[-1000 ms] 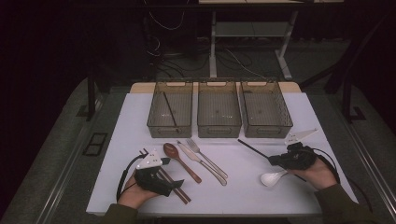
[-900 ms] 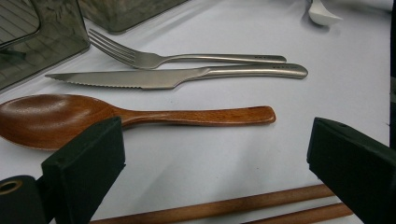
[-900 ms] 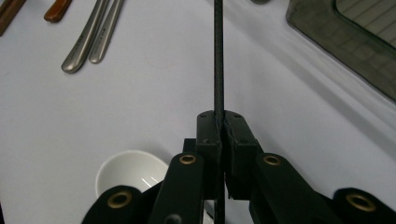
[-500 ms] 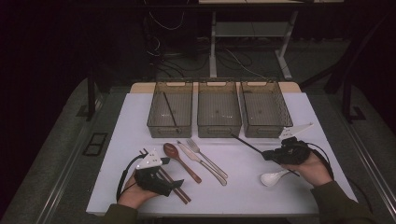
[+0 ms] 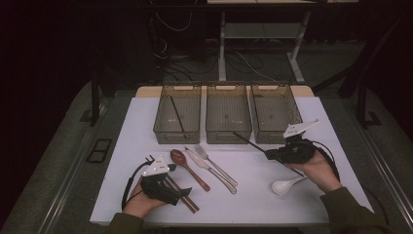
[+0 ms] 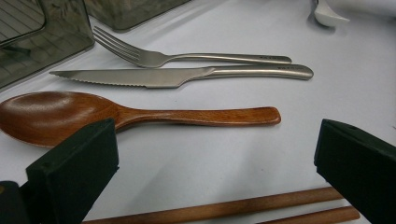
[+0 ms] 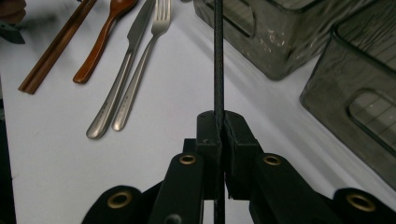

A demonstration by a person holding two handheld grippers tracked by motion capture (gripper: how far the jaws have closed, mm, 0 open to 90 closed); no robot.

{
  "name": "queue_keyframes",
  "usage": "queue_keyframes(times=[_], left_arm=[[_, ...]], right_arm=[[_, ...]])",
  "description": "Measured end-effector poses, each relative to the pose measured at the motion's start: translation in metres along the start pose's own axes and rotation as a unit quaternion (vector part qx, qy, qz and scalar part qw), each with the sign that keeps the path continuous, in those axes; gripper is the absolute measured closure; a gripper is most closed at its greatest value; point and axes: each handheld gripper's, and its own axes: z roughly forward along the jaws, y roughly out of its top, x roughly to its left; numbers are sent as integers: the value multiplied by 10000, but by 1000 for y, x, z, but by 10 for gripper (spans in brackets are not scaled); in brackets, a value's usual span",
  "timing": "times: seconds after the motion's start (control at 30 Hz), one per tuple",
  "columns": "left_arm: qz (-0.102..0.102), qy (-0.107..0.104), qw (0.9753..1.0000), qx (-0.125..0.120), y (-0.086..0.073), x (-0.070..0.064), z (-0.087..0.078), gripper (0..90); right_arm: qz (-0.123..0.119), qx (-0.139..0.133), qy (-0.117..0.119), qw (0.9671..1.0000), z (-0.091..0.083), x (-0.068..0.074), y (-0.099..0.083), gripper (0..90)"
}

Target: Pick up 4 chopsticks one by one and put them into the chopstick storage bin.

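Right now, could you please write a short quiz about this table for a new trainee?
1. True or false: the right gripper is shut on the black chopstick.
2. Which lies between the fork and the wooden spoon: A) white spoon B) knife C) wooden chopsticks?
3. Fill in: the left gripper has its jaws ____.

Key: 1 true; 2 B; 3 open.
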Motion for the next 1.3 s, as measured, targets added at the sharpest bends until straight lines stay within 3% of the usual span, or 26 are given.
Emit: queue_keyframes(times=[0.6, 1.3], left_arm=[[37, -2, 10000, -13, 0, -1, 0, 0], [40, -38, 10000, -1, 1, -1, 1, 0]], right_arm=[[-90, -79, 114, 9999, 19, 7, 33, 855], [-60, 40, -1, 10000, 53, 11, 81, 855]])
